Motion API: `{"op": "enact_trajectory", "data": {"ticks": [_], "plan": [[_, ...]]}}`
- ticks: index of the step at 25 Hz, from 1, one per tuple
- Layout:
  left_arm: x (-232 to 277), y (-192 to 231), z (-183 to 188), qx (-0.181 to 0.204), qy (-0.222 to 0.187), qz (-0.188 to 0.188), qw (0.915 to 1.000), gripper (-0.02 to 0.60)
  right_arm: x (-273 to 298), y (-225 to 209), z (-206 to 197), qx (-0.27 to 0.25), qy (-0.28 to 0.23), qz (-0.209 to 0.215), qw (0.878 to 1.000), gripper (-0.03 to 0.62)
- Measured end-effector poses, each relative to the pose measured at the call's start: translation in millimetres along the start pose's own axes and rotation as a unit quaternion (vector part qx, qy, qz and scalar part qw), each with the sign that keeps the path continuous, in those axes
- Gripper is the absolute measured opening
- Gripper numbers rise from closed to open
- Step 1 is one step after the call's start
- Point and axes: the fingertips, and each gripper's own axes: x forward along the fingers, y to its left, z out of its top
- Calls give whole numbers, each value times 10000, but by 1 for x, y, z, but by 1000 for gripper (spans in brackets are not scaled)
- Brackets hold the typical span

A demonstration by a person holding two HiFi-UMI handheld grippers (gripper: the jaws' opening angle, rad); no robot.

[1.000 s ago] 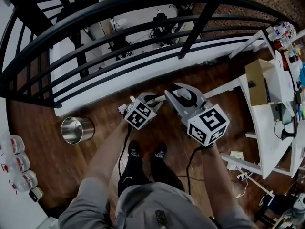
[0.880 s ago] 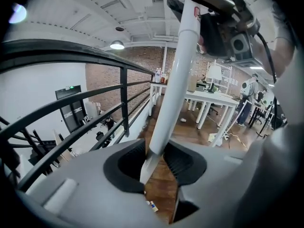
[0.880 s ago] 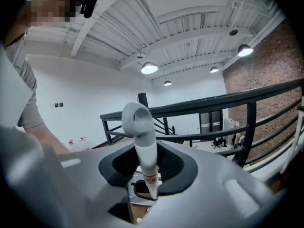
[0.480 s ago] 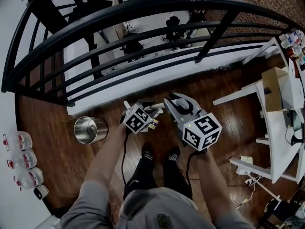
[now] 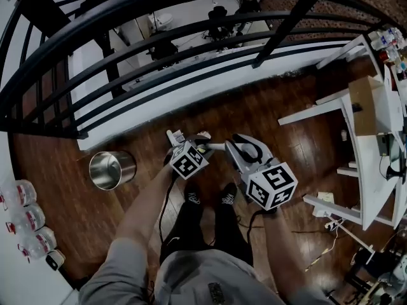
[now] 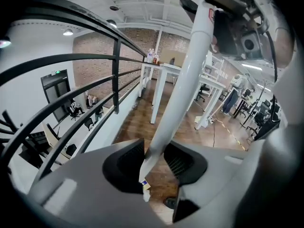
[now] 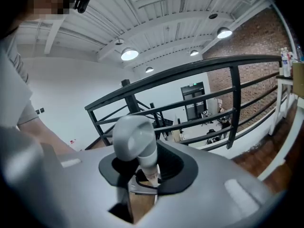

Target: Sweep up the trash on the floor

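I stand on a dark wooden floor (image 5: 273, 116). A black metal railing (image 5: 191, 53) runs close in front, a white desk (image 5: 372, 189) is on my right and a shiny steel bin (image 5: 111, 169) on my left, so the free strip lies between them. The left hand-held gripper (image 6: 153, 161) has just been opening its jaws, yet both pads seem to touch the long white pole (image 6: 185, 80) between them. The right hand-held gripper (image 7: 145, 177) is closed on a grey rounded handle end (image 7: 135, 137). A small white and blue scrap of trash (image 6: 143, 184) lies on the floor under the pole, near my dark shoe (image 6: 169, 203). The pole's lower end is hidden behind the gripper body.
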Motion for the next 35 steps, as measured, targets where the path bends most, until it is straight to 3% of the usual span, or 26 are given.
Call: {"op": "enact_trajectory", "data": {"ticks": [6,12,22,26,31,35], "plan": [[21,-22,18,227,-70,-301,9993,132,-27,-21,-6,159,-49,-378,9991,87],[24,-33,38,444,1,-330,9985,129,-45,-28,5,162,-238,-376,9989,89],[-46,-74,102,731,-219,-86,9970,118,-113,0,76,88,-806,-107,9966,89],[-67,-84,140,1181,-417,-45,9921,110,-142,9,111,-148,-1238,-231,9919,89],[-66,-117,172,1445,-685,-308,9866,107,-183,7,128,-219,-1555,-573,9859,87],[-48,-163,191,1654,-660,-632,9820,103,-225,-6,122,-206,-1694,-862,9815,87]]}}
